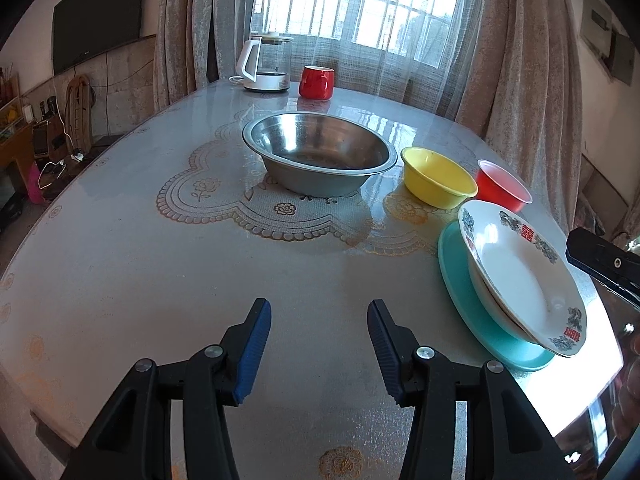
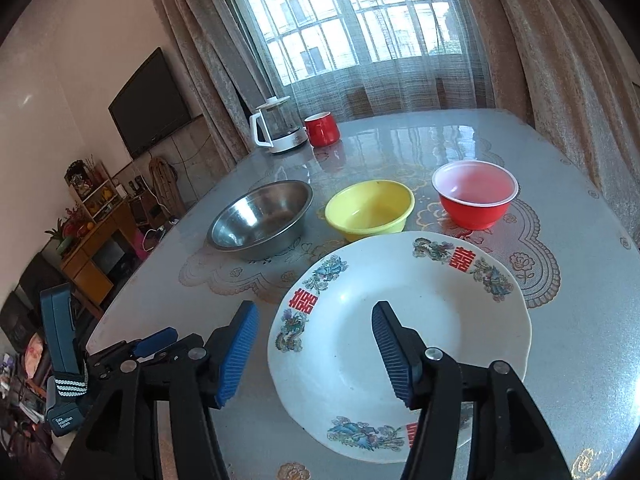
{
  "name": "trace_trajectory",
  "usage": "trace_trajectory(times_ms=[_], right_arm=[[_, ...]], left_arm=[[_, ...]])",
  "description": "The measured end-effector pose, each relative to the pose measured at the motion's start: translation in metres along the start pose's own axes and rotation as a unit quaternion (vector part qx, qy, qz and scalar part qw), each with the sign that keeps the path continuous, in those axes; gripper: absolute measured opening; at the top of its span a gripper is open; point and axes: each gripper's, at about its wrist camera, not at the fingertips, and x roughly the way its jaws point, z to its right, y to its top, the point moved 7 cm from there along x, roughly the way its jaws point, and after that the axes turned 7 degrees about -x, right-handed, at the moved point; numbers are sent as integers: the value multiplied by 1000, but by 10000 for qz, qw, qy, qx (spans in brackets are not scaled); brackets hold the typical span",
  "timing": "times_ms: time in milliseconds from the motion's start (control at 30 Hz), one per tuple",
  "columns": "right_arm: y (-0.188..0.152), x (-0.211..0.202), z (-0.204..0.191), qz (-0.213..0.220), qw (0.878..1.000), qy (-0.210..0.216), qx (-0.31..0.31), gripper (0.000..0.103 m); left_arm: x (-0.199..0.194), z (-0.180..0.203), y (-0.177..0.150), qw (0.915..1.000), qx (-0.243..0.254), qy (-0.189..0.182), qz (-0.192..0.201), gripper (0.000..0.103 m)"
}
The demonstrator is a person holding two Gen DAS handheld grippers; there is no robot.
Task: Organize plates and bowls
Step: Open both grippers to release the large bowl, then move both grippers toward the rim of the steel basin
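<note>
A white flowered plate (image 1: pixel 516 276) (image 2: pixel 400 340) lies on top of another white plate, which rests on a teal plate (image 1: pixel 460 280) at the table's right side. Behind them stand a yellow bowl (image 1: pixel 438 178) (image 2: pixel 370 210), a red bowl (image 1: pixel 502 186) (image 2: pixel 474 196) and a large steel bowl (image 1: pixel 318 152) (image 2: pixel 260 220). My right gripper (image 2: pixel 316 308) is open, with the flowered plate's left rim between its jaws and neither pad touching it. My left gripper (image 1: pixel 319 308) is open over bare table, left of the stack, with nothing in it.
A glass kettle (image 1: pixel 266 62) (image 2: pixel 278 126) and a red mug (image 1: pixel 316 82) (image 2: pixel 322 128) stand at the far end by the curtained window. The table (image 1: pixel 140 272) drops off at the left towards a shelf and cabinet. My left gripper's body (image 2: pixel 64 360) shows low on the left.
</note>
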Motion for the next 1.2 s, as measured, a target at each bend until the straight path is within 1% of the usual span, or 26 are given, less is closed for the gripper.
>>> trace_trajectory(times_ms=[167, 267, 433, 567, 667, 733, 800, 867, 967, 1033, 1067, 1100, 1133, 1167, 1200], right_arm=[[8, 17, -13, -229, 9983, 532, 39, 63], [21, 27, -21, -367, 9960, 818, -35, 63], [47, 53, -25, -549, 9911, 1215, 30, 63], [75, 83, -24, -732, 9861, 1492, 64, 63], [99, 116, -15, -922, 9837, 1533, 180, 63], [115, 138, -9, -1020, 9820, 1580, 162, 63], [129, 165, -4, -1203, 9796, 1604, 145, 59], [142, 193, 0, -1438, 9755, 1662, 74, 55], [151, 231, 9, -1744, 9728, 1524, 7, 52], [150, 249, 13, -2013, 9691, 1422, 62, 46], [147, 255, 13, -2148, 9661, 1429, 67, 41], [146, 260, 12, -2185, 9660, 1385, -13, 37], [146, 261, 12, -2177, 9675, 1275, -155, 33], [146, 261, 9, -2152, 9676, 1308, -200, 19], [144, 260, 6, -2194, 9652, 1412, -170, 17]], left_arm=[[0, -16, 14, 9999, -133, 80, 32, 51], [4, -27, 30, 9995, -291, 105, 58, 51], [13, -41, 63, 9979, -641, 5, 102, 51], [22, -44, 94, 9965, -794, -81, 252, 51], [36, -45, 118, 9961, -821, -72, 324, 51], [50, -45, 133, 9966, -744, -37, 360, 51], [67, -47, 146, 9969, -706, 32, 336, 51], [84, -52, 155, 9964, -805, 56, 246, 51], [104, -57, 159, 9943, -1070, 26, -12, 50], [113, -60, 156, 9928, -1162, 146, -236, 49], [118, -61, 153, 9923, -1173, 164, -375, 45], [122, -62, 148, 9914, -1184, 183, -524, 42], [125, -61, 143, 9908, -1188, 152, -624, 35], [124, -60, 140, 9913, -1180, 55, -575, 32], [122, -58, 139, 9922, -1142, -24, -495, 31]])
